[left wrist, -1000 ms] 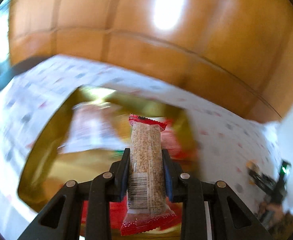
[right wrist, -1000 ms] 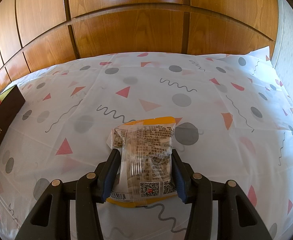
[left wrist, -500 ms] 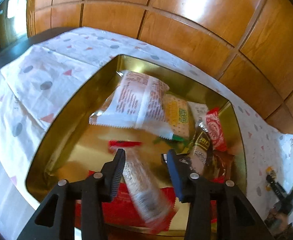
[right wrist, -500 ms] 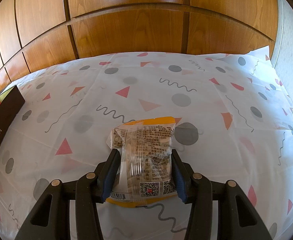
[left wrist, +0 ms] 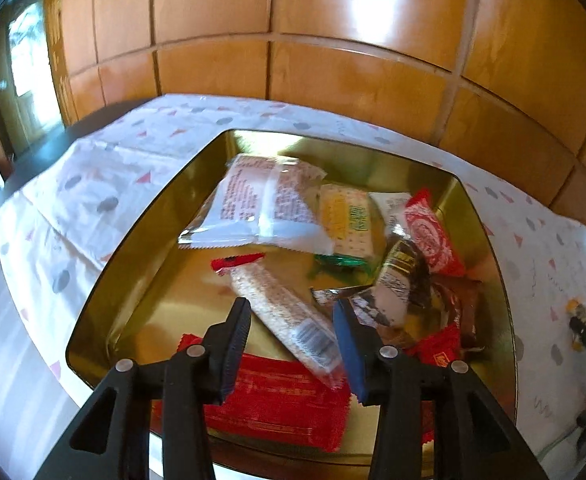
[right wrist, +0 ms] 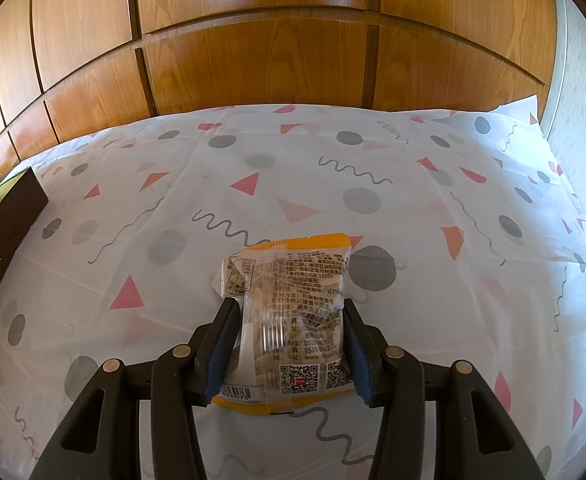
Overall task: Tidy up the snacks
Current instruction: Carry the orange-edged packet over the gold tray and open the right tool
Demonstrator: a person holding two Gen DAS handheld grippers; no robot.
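Two snack items concern us. We see the cereal bar (left wrist: 283, 312) lying slantwise inside the gold tin (left wrist: 105, 292) among other wrapped snacks (left wrist: 269, 208), between the spread jaws of the left gripper (left wrist: 291, 322), which have just been opening. We see the right gripper (right wrist: 289, 332) pinching the yellow-edged nut packet (right wrist: 293, 312) above the patterned tablecloth (right wrist: 413, 208).

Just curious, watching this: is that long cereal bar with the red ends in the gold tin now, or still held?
In the tin. The cereal bar lies slanted on the gold tin's floor; the left gripper's jaws, just opened, no longer press it.
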